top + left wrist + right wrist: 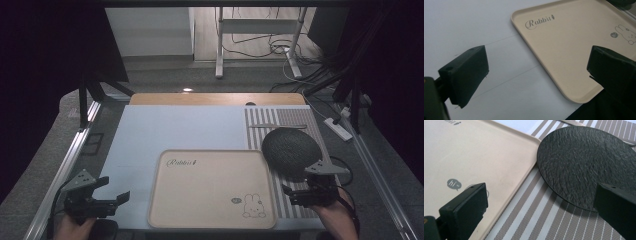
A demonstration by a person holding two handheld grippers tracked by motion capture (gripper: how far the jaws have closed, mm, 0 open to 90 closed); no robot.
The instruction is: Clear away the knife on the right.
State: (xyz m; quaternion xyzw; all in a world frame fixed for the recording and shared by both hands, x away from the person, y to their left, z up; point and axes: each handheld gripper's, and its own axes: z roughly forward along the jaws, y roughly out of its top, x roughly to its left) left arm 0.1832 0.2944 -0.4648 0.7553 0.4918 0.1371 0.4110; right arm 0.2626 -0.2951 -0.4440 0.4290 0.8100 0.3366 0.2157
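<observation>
Jaws gaping, empty: right gripper (306,192) is hovering beside black plate (291,151); left gripper (101,199) is hovering left of beige tray (212,189).

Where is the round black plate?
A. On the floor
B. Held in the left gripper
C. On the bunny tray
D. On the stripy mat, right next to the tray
D: the black plate lies on the striped mat just beside the beige tray, and nothing is gripping it.

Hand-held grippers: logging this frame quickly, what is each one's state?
Left hand-held gripper: open, holding nothing.
Right hand-held gripper: open, holding nothing, near the black plate.
</observation>
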